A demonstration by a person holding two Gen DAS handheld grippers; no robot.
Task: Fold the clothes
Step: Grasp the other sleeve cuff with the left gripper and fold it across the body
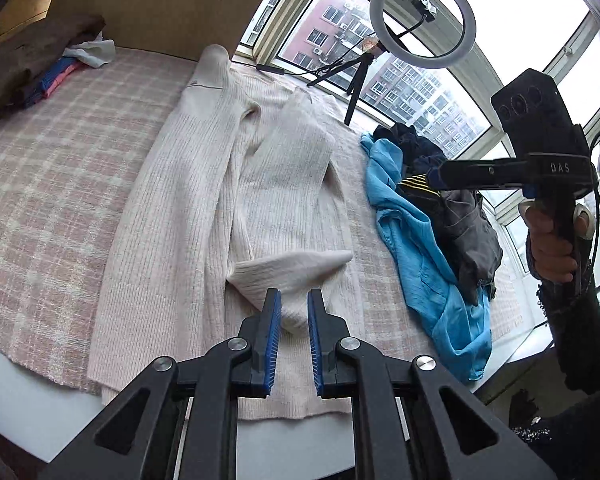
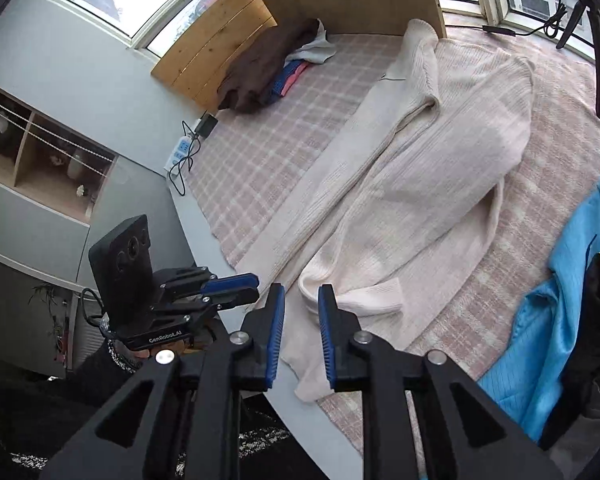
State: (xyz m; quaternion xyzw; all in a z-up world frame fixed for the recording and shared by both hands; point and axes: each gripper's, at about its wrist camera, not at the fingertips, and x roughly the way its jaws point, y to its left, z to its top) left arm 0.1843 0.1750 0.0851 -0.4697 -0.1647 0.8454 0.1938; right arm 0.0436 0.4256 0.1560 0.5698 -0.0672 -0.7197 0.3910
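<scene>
A: Lying flat on the pink checked cover (image 1: 60,168), the cream knit sweater (image 1: 188,208) has both sleeves folded in over its body, one cuff (image 1: 300,270) crossing the lower middle.

B: And the grippers?

A: The left gripper (image 1: 294,320) hangs above that cuff, jaws a narrow gap apart with nothing between them. The right gripper (image 2: 302,320) hovers over the hem corner, jaws slightly apart and empty too.

B: Anything else nearby?

A: A blue garment (image 1: 416,248) heaped with dark clothes just beside the sweater, and a folded pile (image 2: 260,76), possibly brown trousers on top, at the far corner.
</scene>
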